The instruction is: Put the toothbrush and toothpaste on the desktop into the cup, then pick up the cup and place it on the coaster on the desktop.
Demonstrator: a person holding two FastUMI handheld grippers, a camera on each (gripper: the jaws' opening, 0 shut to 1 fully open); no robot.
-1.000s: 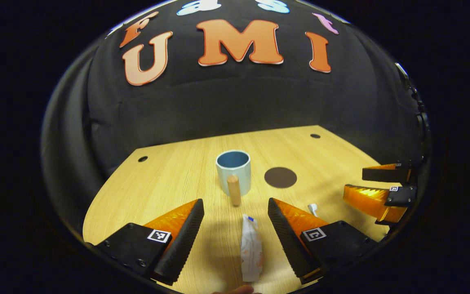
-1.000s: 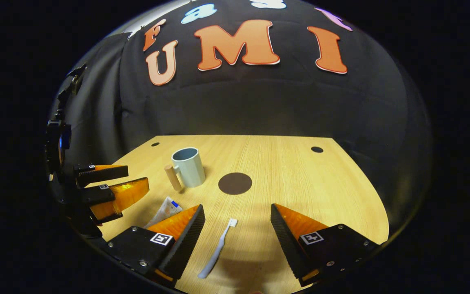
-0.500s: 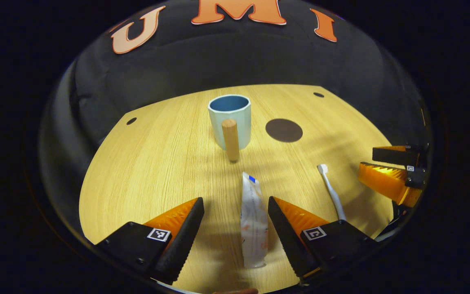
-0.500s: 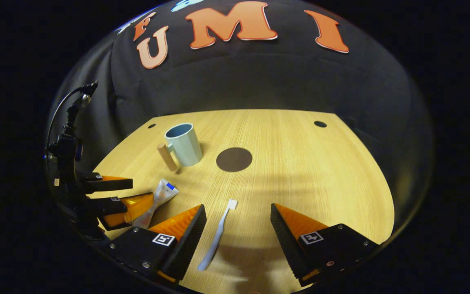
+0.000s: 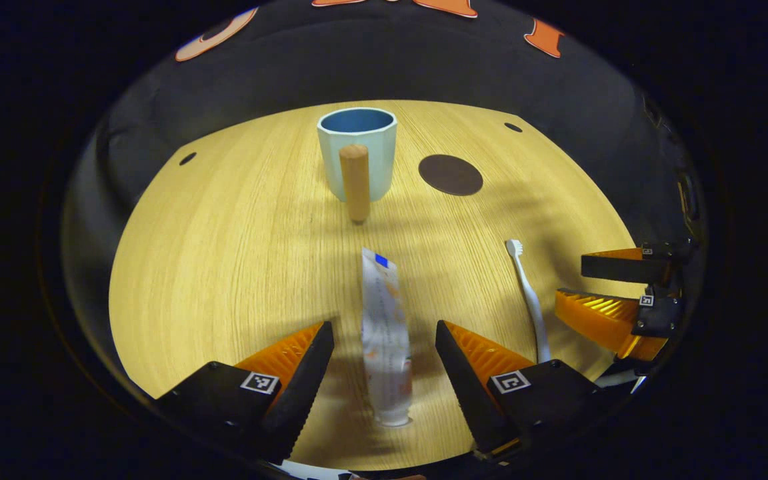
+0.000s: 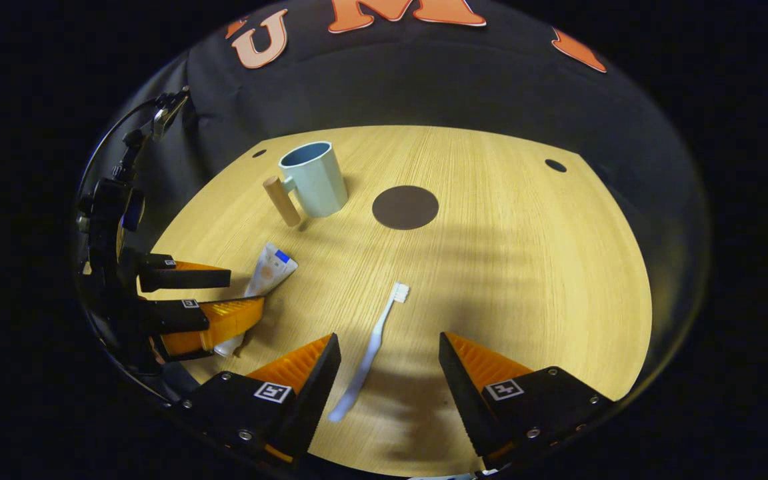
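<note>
Both pickups are just beginning: left gripper [image 5: 384,347] open astride the toothpaste [image 5: 384,337], right gripper [image 6: 389,363] open over the toothbrush [image 6: 374,350], both flat on the worktop [image 5: 224,253]. Next: lower, close.

Left gripper [image 5: 384,340]: wedge fingers [image 5: 297,363], ribbed inner faces, black mounts with screws, square tag markers. Right gripper [image 6: 389,353]: same build. Black cable [image 6: 137,130] behind left gripper.
</note>
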